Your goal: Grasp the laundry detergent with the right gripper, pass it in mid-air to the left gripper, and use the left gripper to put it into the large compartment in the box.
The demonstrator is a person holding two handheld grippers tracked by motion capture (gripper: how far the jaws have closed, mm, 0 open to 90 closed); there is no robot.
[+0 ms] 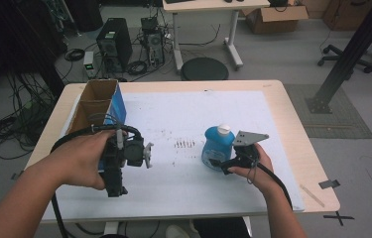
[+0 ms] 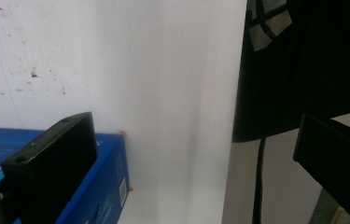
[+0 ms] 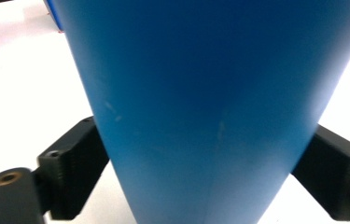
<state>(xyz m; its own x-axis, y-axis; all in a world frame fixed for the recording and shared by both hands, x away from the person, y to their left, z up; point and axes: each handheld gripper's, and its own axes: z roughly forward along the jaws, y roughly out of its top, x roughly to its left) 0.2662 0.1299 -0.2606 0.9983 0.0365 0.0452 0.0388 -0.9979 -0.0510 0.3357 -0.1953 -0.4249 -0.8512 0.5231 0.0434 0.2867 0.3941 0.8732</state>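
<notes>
A blue bottle [image 1: 217, 148] with a white cap stands upright on the white mat, right of the middle. My right gripper [image 1: 219, 166] comes at it from the near right, and its jaws sit against the lower body on both sides. In the right gripper view the blue bottle [image 3: 210, 107] runs between the two black fingers [image 3: 70, 163], which touch its sides. My left gripper [image 1: 116, 191] is held over the mat's left part, next to a blue-sided cardboard box [image 1: 99, 106]. Its jaws stand wide apart in the left gripper view, with nothing between them, and the box's blue side [image 2: 109, 163] lies behind the left finger [image 2: 51, 158].
The white mat [image 1: 173, 119] covers most of the wooden table [image 1: 297, 163]; small dark marks [image 1: 184, 144] dot its middle. The open box takes the far left corner. Beyond the table are a computer tower [image 1: 114, 44], a round black stool [image 1: 204, 68] and a black post [image 1: 352, 49].
</notes>
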